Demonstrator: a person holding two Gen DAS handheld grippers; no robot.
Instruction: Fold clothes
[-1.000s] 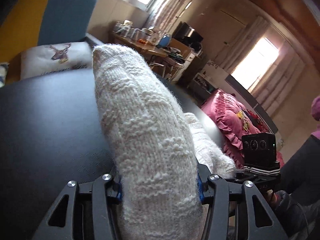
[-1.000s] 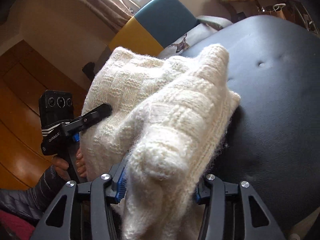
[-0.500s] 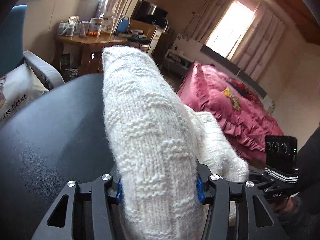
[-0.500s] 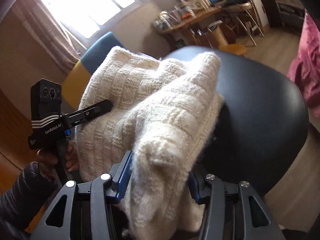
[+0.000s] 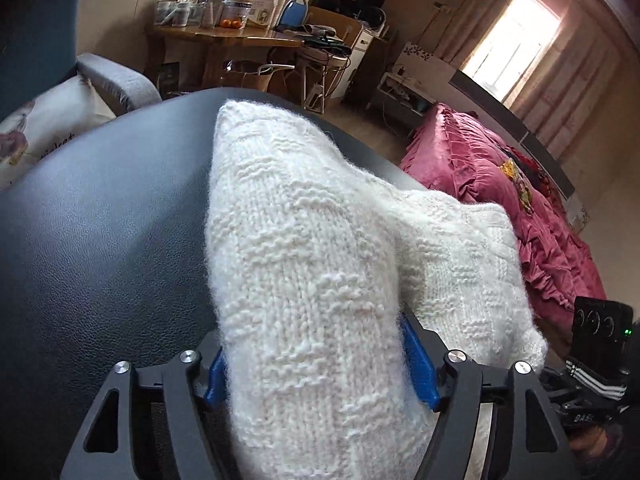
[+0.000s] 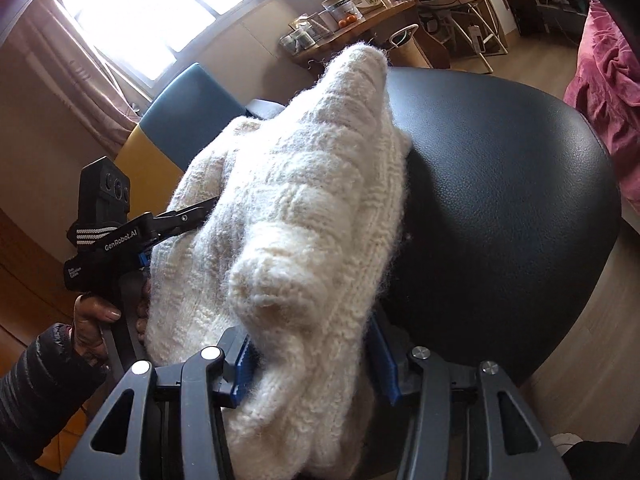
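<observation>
A thick cream knitted sweater [image 5: 304, 264] lies bunched in folds on the black leather surface [image 5: 100, 240]. My left gripper [image 5: 316, 364] straddles one fold. Its jaws are opening, and the blue pads [image 5: 418, 360] stand just off the knit. In the right wrist view the same sweater [image 6: 304, 216] rises in a hump, and my right gripper [image 6: 312, 360] is shut on its near fold. The left gripper [image 6: 176, 220] shows there at the sweater's left side, held by a hand [image 6: 92, 312]. The right gripper's body [image 5: 592, 392] appears at the lower right of the left wrist view.
A pink ruffled bedspread [image 5: 520, 208] lies to the right of the black surface [image 6: 500, 184]. Beyond it stand a wooden table [image 5: 224, 34] with several jars, a blue and yellow chair [image 6: 176, 120] and a printed pillow [image 5: 36, 128].
Both grippers have swung the sweater sideways and lower onto the black surface. The left jaws have spread wider around the fold. The right grip is unchanged.
</observation>
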